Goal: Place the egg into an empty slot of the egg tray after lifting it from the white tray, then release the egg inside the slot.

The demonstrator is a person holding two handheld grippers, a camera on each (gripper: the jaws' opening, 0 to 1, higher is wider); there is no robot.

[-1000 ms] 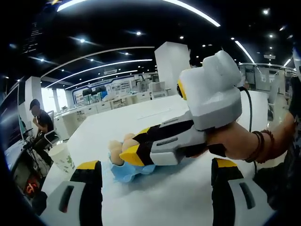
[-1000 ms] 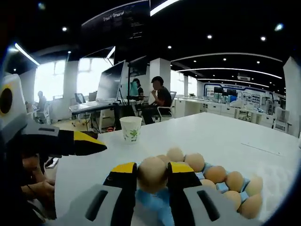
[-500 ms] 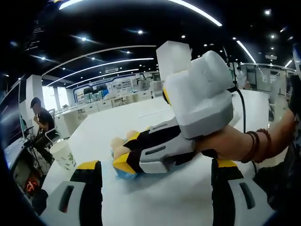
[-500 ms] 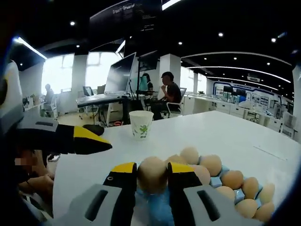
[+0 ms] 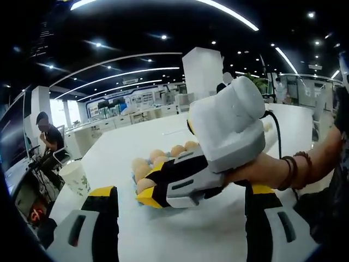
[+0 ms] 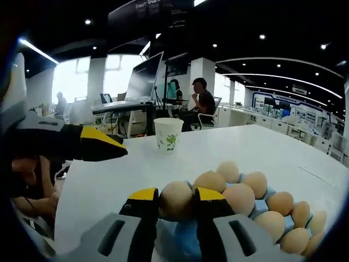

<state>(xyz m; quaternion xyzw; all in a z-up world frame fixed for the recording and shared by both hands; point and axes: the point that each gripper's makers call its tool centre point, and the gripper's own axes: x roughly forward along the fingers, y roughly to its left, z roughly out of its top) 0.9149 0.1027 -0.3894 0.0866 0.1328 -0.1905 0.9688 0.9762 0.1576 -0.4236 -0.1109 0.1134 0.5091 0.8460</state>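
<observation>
The right gripper (image 6: pixel 175 203) clamps the egg (image 6: pixel 175 200) between its jaws — just over the blue tray (image 6: pixel 256 207) (other eggs fill it). The left gripper (image 5: pixel 174 210) gapes, empty.

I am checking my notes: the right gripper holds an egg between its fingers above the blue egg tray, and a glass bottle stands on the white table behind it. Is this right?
Not quite. In the right gripper view, the right gripper does hold the egg over the blue egg tray, but what stands on the white table behind it is a paper cup, not a glass bottle.
</observation>
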